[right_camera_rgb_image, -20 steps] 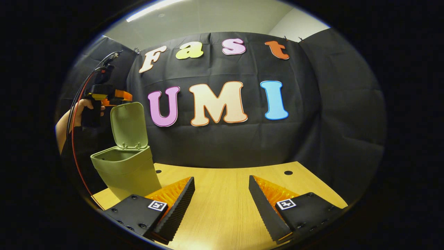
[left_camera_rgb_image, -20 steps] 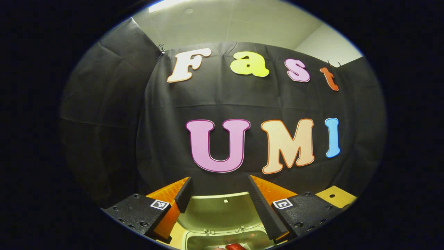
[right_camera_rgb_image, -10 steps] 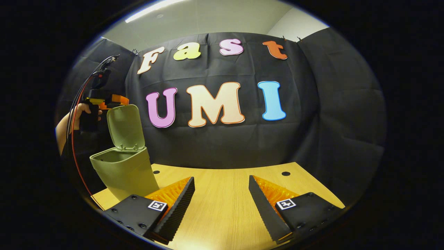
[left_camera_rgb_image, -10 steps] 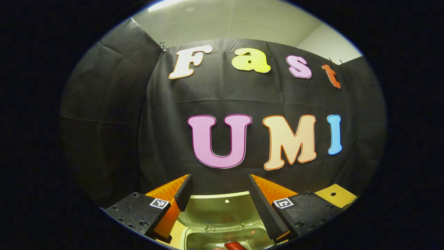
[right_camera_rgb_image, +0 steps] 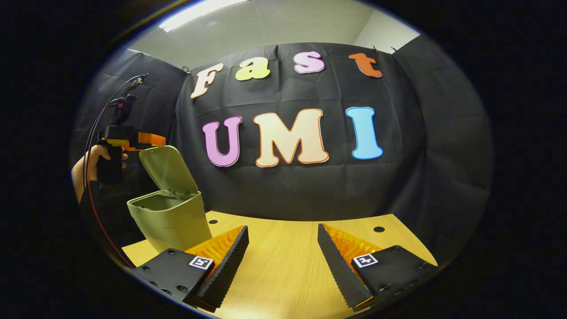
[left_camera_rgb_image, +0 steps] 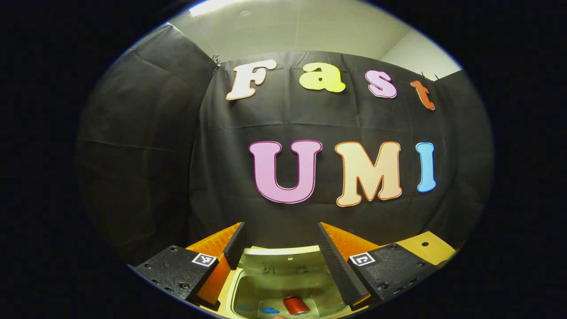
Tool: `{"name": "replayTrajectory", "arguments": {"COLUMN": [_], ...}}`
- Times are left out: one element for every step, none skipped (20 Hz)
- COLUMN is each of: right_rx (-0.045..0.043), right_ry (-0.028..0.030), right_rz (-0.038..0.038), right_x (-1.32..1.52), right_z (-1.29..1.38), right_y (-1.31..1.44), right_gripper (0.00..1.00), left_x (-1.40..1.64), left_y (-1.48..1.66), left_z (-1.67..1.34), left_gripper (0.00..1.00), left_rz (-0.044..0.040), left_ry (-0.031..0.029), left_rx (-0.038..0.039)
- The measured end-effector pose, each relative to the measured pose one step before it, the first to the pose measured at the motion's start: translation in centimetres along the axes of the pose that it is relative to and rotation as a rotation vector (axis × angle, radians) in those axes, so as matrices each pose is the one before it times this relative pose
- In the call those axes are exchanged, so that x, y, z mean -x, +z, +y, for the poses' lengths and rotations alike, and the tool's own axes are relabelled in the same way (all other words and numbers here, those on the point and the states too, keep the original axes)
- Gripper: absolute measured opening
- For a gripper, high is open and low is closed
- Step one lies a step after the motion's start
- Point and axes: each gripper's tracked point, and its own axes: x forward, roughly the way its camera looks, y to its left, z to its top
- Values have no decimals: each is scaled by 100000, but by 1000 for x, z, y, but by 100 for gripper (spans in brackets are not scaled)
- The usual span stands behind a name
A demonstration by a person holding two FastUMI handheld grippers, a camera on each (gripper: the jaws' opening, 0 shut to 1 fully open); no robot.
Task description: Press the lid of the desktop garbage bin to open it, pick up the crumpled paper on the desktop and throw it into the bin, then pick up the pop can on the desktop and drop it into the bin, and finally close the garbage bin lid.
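1. The left tool [left_camera_rgb_image: 280, 248] hangs above the bin [left_camera_rgb_image: 283, 288], its fingers apart with nothing between them; through the gap at 6 o'clock of the left gripper view the bin's inside shows.
2. A red can [left_camera_rgb_image: 296, 305] lies at the bottom of the bin, so the can step looks done. Small blue bits lie just beside it at its 9 o'clock; what they are I cannot tell, and I cannot make out the paper for sure.
3. In the right gripper view the bin [right_camera_rgb_image: 170, 219] stands on the tabletop [right_camera_rgb_image: 283, 266] at about 8 o'clock. Its lid [right_camera_rgb_image: 169, 170] is tilted partway over the opening, not upright and not shut.
4. The left tool [right_camera_rgb_image: 148, 139] sits just at the lid's top edge, at the lid's 11 o'clock, held by a hand [right_camera_rgb_image: 91, 161]. Whether it touches the lid I cannot tell.
5. The right tool [right_camera_rgb_image: 283, 241] hovers over bare tabletop, fingers apart and empty, well clear of the bin.
6. My judgement: no paper or can lies on the visible tabletop, so only the last step is left, pushing the lid fully down.
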Motion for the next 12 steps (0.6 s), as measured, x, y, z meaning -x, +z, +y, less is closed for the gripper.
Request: {"name": "replayTrajectory", "arguments": {"right_rx": [45, 62, 16, -211, -385, 378, 438, 399, 499, 392, 305, 308], "right_ry": [1024, 875, 829, 1270, 1815, 638, 562, 616, 634, 775, 366, 123], "right_rz": [348, 186, 221, 440, 651, 288, 154, -232, -301, -430, -389, 72], "right_x": [-29, 28, -22, 31, -131, -118, -94, 19, 31, 30, -60, -108], "right_z": [97, 102, 182, 313, 536, 166, 201, 195, 279, 235, 178, 99], "right_y": [-31, -57, 2, -121, 8, 22, 164, 137, 154, 233, 140, 20], "right_gripper": [98, 98, 98, 98, 98, 98, 98, 98, 98, 98, 98, 98], "left_x": [545, 478, 513, 522, 494, 472, 460, 351, 298, 270, 193, 160], "left_y": [-362, -411, -450, -517, -459, -694, -452, -489, -639, -707, -958, -1334], "left_z": [-54, -60, -84, -141, 4, 9, -65, -76, 93, 11, -121, -258], "left_gripper": [93, 93, 92, 92, 91, 91, 94, 91, 94, 93, 91, 93], "left_rz": [368, 556, 801, 756, 386, 556, 181, 23, 656, 800, 1892, 2970], "left_ry": [469, 355, 334, -45, 159, 225, -311, -330, -135, -267, -829, -732], "left_rx": [-68, 179, 537, 298, 239, 524, -129, -575, -91, 607, 1144, 1762]}}
